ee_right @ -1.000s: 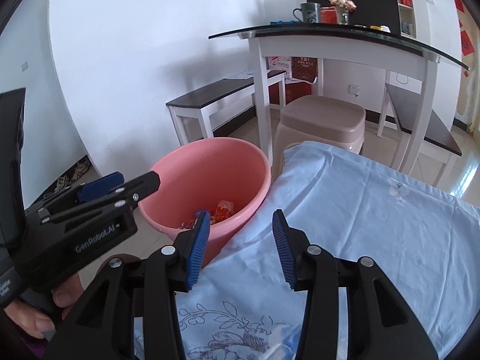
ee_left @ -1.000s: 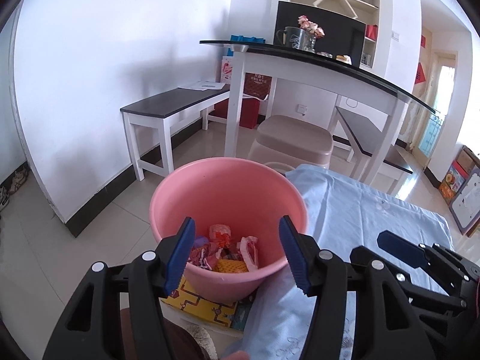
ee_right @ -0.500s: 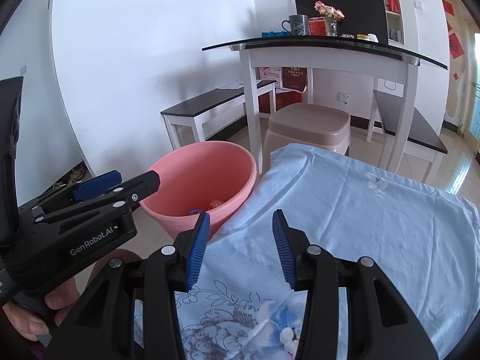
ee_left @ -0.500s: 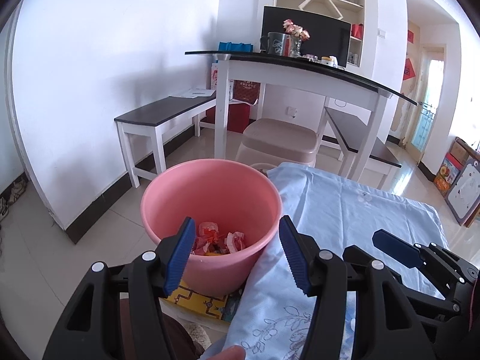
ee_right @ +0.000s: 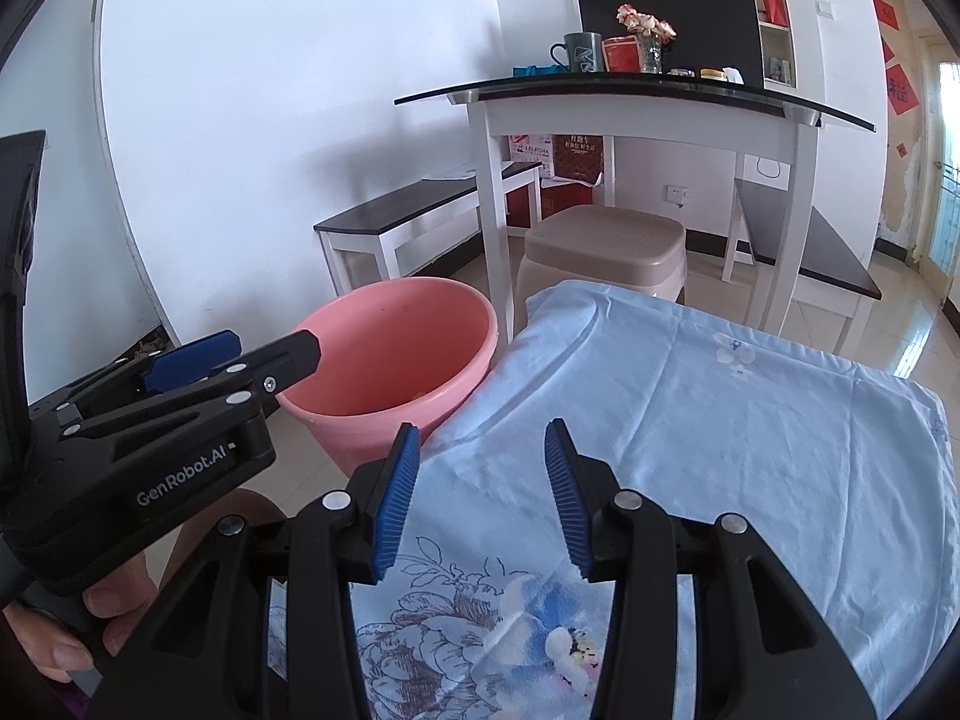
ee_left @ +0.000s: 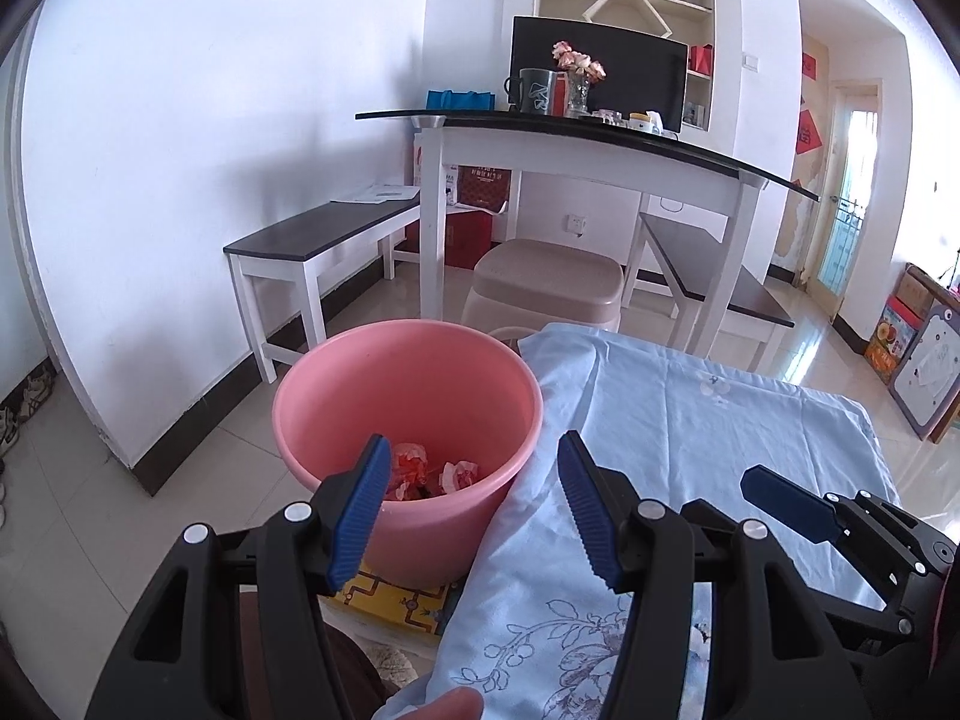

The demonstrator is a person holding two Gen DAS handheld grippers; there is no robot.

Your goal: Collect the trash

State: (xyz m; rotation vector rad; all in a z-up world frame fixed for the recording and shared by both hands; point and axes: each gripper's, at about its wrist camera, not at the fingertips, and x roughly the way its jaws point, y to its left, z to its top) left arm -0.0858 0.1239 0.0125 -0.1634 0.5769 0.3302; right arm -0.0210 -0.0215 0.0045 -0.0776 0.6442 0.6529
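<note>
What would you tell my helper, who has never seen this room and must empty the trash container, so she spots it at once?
Find the white table with the dark glass top by the wall, then the beige plastic stool beneath it. Just in front of the stool, on the floor against the corner of the blue floral cloth, stands the pink bucket: the only round, open, pink thing there, with crumpled wrappers inside.
</note>
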